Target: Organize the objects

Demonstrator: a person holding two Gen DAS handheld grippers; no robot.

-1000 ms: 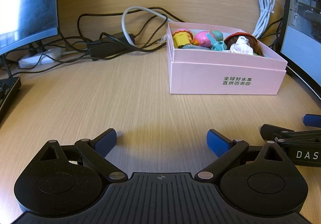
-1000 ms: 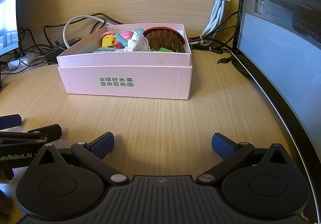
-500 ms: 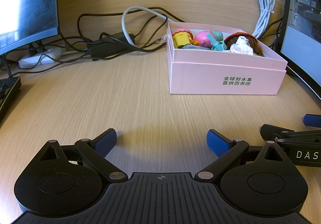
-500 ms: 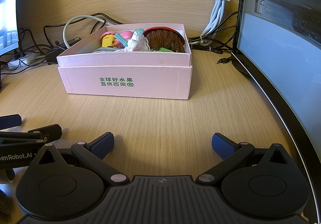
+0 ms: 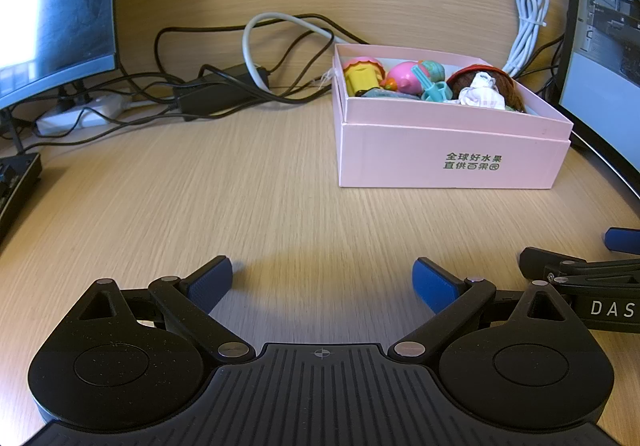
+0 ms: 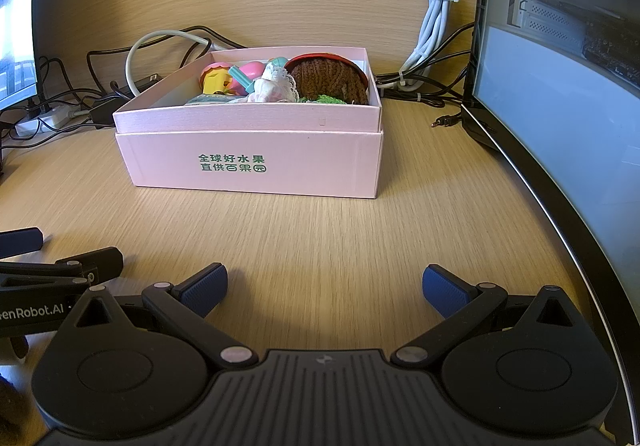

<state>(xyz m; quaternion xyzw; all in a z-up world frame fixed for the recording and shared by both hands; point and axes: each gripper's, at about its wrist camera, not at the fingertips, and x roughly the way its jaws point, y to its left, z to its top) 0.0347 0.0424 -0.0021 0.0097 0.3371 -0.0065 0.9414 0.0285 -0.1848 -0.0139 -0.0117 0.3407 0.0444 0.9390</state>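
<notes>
We have both grippers low over a light wood-grain desk (image 5: 168, 198), matte laminate with fine streaks running across. Left gripper (image 5: 322, 280): jaws spread wide, nothing between them, blue ribbed pads on black linkage arms. Right gripper (image 6: 324, 286): same build, jaws spread wide and empty too. Each camera catches the other tool at its frame edge, so we sit side by side, close but apart. Past the fingertips is bare desk, then the pink box (image 6: 256, 162), a cardboard tray nested in its lid, green printed characters on the front wall, standing right of centre for the left camera and slightly left of centre for the right one. It holds the toys (image 6: 236, 80): glossy plastic pieces in yellow, pink and teal, a white lacy cloth bundle, and a brown knitted item (image 6: 332, 80) with a red rim. Only the right view shows green yarn below the knit and a loose audio plug on the desk near the curved monitor (image 6: 560, 94). Only the left view shows a second monitor (image 5: 52, 6), a keyboard corner, a white power strip (image 5: 80, 116) and a black power brick in tangled black cables (image 5: 224, 90). Behind everything stands a wood-panel back wall, with a tied white cable bundle (image 6: 436, 18) hanging on it.
</notes>
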